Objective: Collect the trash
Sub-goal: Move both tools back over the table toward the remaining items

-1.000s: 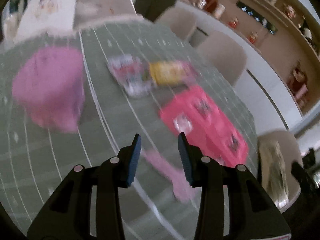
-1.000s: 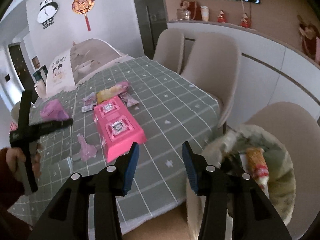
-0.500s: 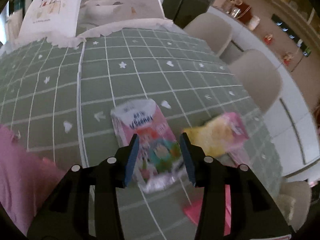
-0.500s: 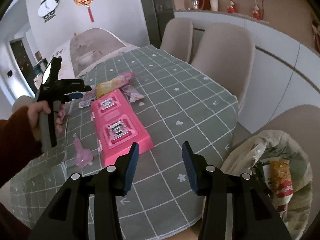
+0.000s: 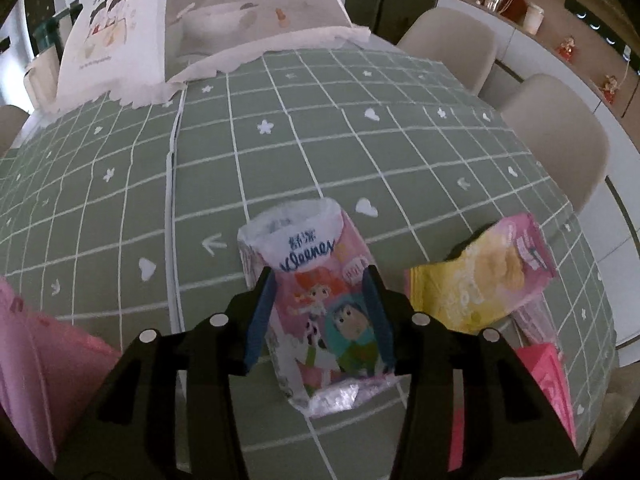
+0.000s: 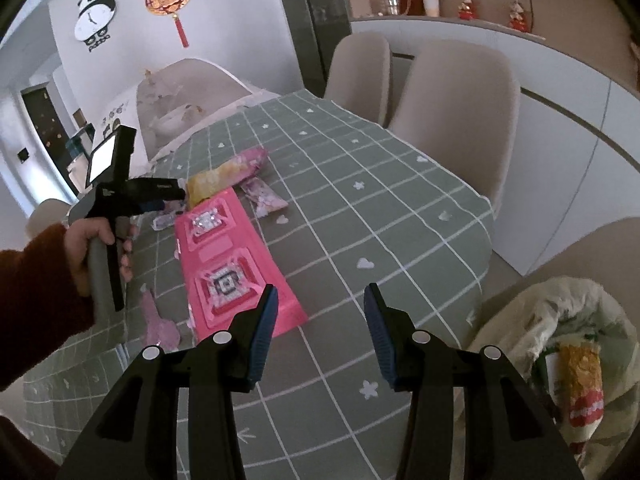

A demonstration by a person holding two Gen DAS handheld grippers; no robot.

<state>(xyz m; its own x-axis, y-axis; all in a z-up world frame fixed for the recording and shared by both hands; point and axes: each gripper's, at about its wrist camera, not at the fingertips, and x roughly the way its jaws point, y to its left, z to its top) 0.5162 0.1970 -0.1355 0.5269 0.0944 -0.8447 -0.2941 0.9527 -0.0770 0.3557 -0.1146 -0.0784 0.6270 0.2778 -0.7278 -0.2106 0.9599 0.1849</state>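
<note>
Tissue pack (image 5: 320, 304): pink and white soft pack with cartoon figures, lying flat on the green checked tablecloth (image 5: 304, 160), long axis running away from the left wrist camera; far end puckered open, near end a crumpled clear seal.
Left gripper (image 5: 320, 320): jaws opening, set astride the pack, one blue pad on each long side; pads sit at its edges, and whether they touch the wrapper I cannot tell (no visible squeeze or dent in the film).
Left hand (image 6: 96, 248): seen from the right wrist view, wrapped round the gripper's handle, red-brown sleeve behind it.
Yellow snack bag (image 5: 484, 276): just beside the pack on the right, yellow with a pink end, lying flat and open at its near corner.
Pink tray (image 6: 232, 264): long, with two square moulded wells, near the snack bag and stretching toward the right gripper.
Pink scrap (image 6: 158, 320): crumpled film left of the tray, on the cloth.
Small patterned wrapper (image 6: 266, 198): beside the tray's far end.
Right gripper (image 6: 320, 324): jaws apart, nothing between them; held above the cloth near the table edge, just right of the tray's near corner.
Trash bag (image 6: 568, 344): off the table at lower right, mouth open, a yellow and red packet inside (resting on a beige chair seat).
</note>
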